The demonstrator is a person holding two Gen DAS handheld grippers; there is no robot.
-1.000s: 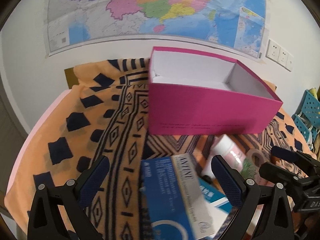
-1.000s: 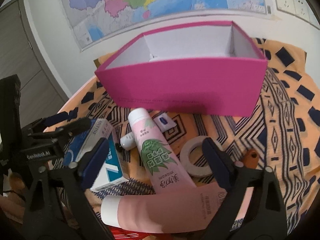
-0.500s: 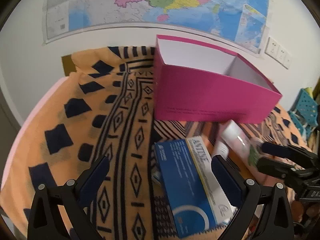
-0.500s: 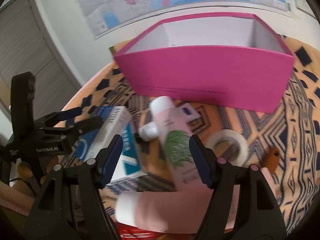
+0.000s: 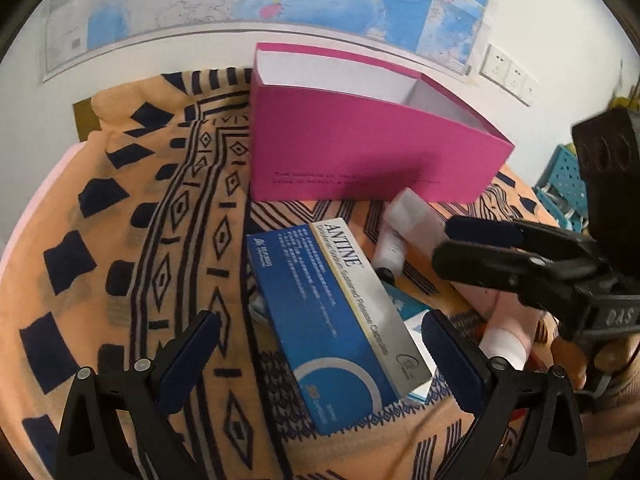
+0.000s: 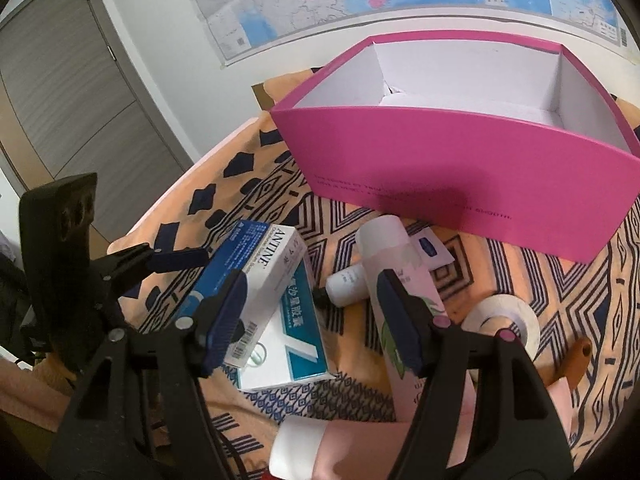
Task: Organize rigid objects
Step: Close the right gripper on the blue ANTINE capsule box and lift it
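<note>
The blue-and-silver cardboard medicine box [image 5: 340, 320] is being framed by the wide-apart jaws of the left gripper [image 5: 318, 354] — long axis running 11 to 5 o'clock; the right gripper [image 6: 316, 312] — also gaping, empty — is being held beside it.

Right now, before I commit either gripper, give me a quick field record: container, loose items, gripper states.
container: pink box, open top, upright on the patterned cloth
box contents: white lining visible, no sorted items seen
stacked cartons: blue ANTINE box lying on a teal-and-white box
tubes: green-leaf tube, small white bottle beside it
other: tape roll
left gripper: open, straddling the ANTINE box
right gripper: open, holding nothing
</note>
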